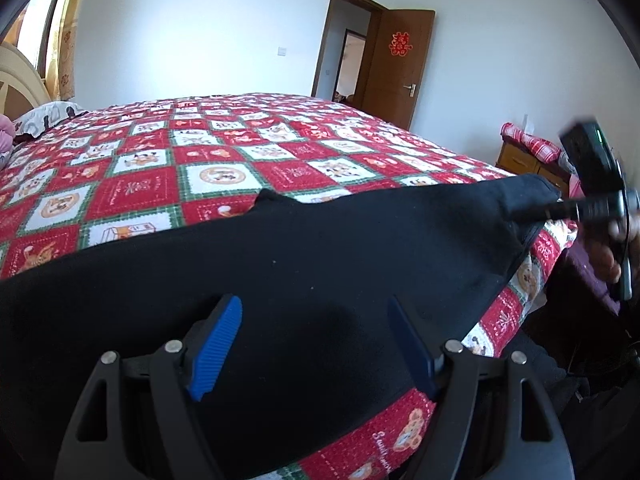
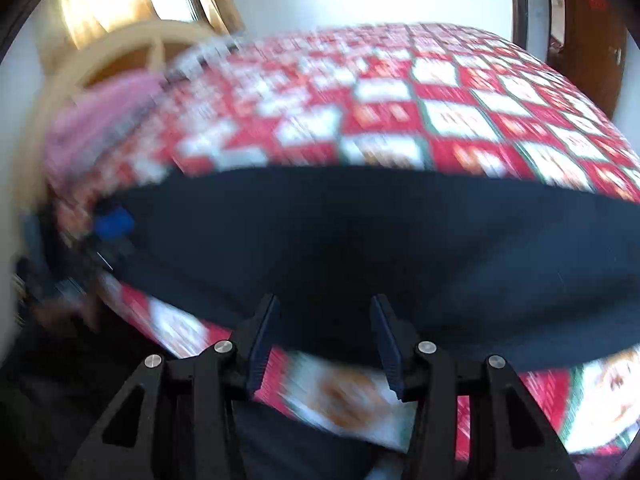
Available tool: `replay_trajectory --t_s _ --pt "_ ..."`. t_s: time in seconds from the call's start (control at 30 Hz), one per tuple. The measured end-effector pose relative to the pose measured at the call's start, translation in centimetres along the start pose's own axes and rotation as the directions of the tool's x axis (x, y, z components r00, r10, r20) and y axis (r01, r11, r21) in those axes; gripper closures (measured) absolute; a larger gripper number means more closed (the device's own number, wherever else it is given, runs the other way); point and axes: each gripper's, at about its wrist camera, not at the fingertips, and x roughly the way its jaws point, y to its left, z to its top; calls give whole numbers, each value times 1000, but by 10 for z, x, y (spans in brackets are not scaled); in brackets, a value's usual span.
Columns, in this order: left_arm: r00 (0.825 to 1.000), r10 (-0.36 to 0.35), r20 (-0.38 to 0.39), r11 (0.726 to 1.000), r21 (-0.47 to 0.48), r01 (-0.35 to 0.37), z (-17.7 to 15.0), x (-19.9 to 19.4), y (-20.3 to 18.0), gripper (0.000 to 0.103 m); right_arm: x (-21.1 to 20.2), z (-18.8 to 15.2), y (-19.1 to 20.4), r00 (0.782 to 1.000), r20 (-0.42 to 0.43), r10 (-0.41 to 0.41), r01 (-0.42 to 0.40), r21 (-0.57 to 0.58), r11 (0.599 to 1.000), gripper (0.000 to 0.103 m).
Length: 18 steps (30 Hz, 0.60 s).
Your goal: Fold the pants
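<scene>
Pants (image 1: 304, 264) lie on the bed beneath both parted tongs (image 1: 316, 344).

The far half of the red, white and green patchwork bed cover (image 1: 224, 148) lies open and flat. Black fabric pants (image 1: 320, 264) spread across its near edge. At the head end, a pale wooden headboard (image 2: 132, 52) and a pink bundle (image 2: 116, 100) block the way.
</scene>
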Motion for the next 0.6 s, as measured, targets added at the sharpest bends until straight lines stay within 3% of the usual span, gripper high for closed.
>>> replay_trajectory --t_s 0.1,0.23,0.43,0.6 --pt "1000 19 17 1000 16 -20 0 -5 -1 25 19 38 38 995 16 103 -102 -49 994 54" --pt "1000 18 17 1000 -9 -18 -3 -5 5 25 73 90 85 959 -66 276 -278 -22 960 56" --pt "996 74 43 997 -4 -74 -4 -6 7 25 141 134 131 940 -159 300 -297 43 954 56" --pt "996 83 26 997 -13 -82 -8 -2 10 23 175 139 139 916 -248 315 -302 90 949 57"
